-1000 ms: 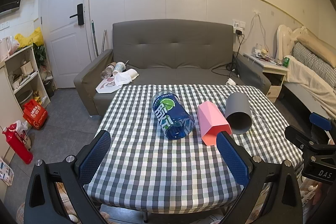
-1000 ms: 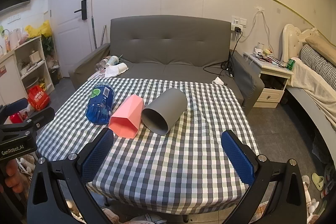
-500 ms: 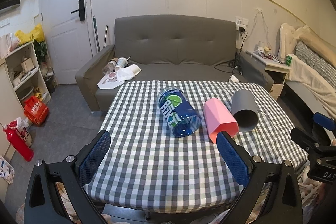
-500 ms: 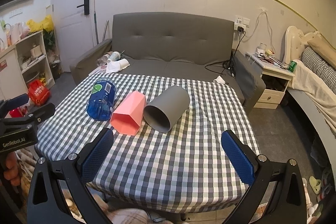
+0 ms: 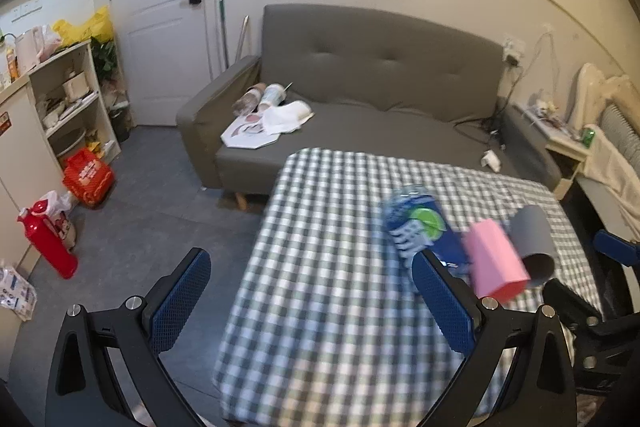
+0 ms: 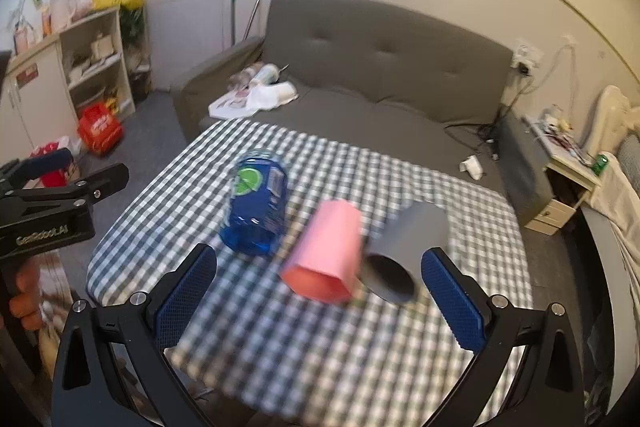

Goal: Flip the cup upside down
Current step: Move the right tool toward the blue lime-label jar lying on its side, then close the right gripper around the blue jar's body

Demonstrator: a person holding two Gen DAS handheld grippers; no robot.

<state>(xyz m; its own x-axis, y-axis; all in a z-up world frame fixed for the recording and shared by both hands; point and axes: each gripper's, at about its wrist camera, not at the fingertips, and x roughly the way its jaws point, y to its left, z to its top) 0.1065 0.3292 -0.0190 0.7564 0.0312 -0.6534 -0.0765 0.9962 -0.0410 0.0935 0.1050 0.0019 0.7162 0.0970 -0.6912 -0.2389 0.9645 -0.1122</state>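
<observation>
On the checkered bench (image 6: 312, 347) three cups lie on their sides: blue (image 6: 256, 207), pink (image 6: 326, 251), grey (image 6: 404, 251). Both grippers, right (image 6: 320, 301) and left (image 5: 310, 299), hang wide open, empty. Looks like approach; next, pick one and grab it.

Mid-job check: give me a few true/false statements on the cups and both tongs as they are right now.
1. All three cups lie on their sides. True: blue cup, pink cup, grey cup.
2. The right tongs are shut on the pink cup. False: open, holding nothing.
3. The pink cup lies between the other two. True.
4. The left tongs grip the blue cup. False: open, empty.
5. The cups sit on the sofa. False: on the checkered table.
</observation>
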